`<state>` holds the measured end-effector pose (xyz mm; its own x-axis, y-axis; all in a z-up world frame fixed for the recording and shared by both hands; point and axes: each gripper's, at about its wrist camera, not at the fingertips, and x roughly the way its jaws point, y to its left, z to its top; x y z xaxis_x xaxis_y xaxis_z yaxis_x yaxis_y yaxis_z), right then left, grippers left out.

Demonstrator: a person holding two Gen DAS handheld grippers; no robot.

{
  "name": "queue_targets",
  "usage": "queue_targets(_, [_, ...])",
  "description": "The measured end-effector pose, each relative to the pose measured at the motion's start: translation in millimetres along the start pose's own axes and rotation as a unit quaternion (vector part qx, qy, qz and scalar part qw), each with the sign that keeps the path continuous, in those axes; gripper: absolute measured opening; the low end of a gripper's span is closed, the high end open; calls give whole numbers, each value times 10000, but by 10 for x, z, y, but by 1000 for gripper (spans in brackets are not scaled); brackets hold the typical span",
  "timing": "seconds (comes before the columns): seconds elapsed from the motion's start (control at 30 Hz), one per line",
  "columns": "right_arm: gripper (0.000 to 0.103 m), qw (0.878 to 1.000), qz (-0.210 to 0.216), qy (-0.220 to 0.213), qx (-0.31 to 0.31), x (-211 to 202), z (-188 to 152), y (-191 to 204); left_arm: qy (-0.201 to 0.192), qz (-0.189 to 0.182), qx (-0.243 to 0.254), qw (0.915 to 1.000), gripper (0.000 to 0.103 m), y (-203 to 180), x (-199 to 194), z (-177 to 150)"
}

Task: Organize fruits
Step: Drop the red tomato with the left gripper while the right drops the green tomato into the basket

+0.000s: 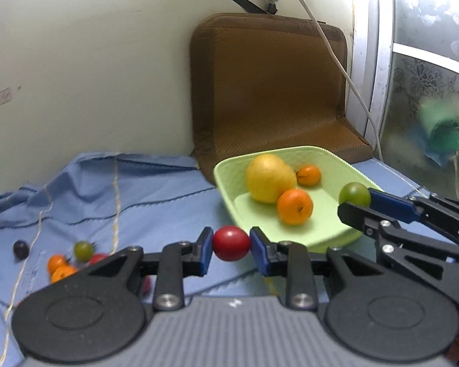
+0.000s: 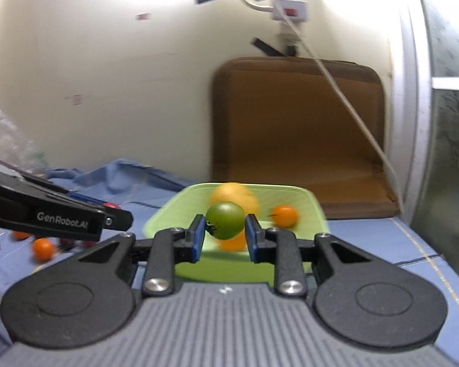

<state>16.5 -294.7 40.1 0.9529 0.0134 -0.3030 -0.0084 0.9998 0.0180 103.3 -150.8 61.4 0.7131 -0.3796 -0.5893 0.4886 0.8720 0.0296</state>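
Note:
My left gripper (image 1: pixel 231 244) is shut on a red tomato (image 1: pixel 231 242) and holds it above the blue cloth, just left of the light green tray (image 1: pixel 229 180). My right gripper (image 2: pixel 225 229) is shut on a green tomato (image 2: pixel 225 220) over the tray's near edge; it also shows in the left wrist view (image 1: pixel 356 197). The tray (image 2: pixel 168 214) holds a big yellow fruit (image 1: pixel 269 177) and two small oranges (image 1: pixel 294 205). Several small fruits (image 1: pixel 61 267) lie loose on the cloth at the left.
A brown cushion (image 1: pixel 269 91) leans against the wall behind the tray. A white cable (image 1: pixel 336 61) hangs from a wall socket across it. A frosted glass door (image 1: pixel 428 91) stands at the right. The blue cloth (image 1: pixel 122 189) is wrinkled at the left.

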Motion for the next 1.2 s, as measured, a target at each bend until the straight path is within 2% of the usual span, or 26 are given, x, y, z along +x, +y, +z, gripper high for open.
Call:
queue_targets(0.2, [31,9998,-119,104,144,193,-22,-234,-8,220,161,9996,27,-167,200,53])
queue_targets(0.4, [31,9998,-127,92,141,224,-72,-230,-35,169,199,9997,27,-247,294,121])
queue_targets(0.5, [31,9997,-120,76,179,228,-74,-251,-70,23,232,9997,27,-301,324,141])
queue_targets(0.67, [33,9995,-124,105,265,232,-76,-277,68,-73,179,9998,28,-342,415,116])
queue_targets(0.77, [33,9991,-141,125,375,234,-75,-306,181,-12,124,9998,28,-306,467,77])
queue_targets(0.93, [35,9983,-133,-21,575,174,-88,-359,95,-99,83,9999,28,-250,381,68])
queue_targets(1.07, [35,9974,-153,-220,672,91,-103,-386,-144,-284,-72,9995,32,-120,159,32])
queue_targets(1.1, [35,9971,-163,-264,689,71,-107,-391,-213,-174,-105,9996,38,-70,88,4])
queue_targets(1.2, [35,9964,-204,-342,746,27,-116,-406,-236,-34,-213,9995,39,123,-33,-91])
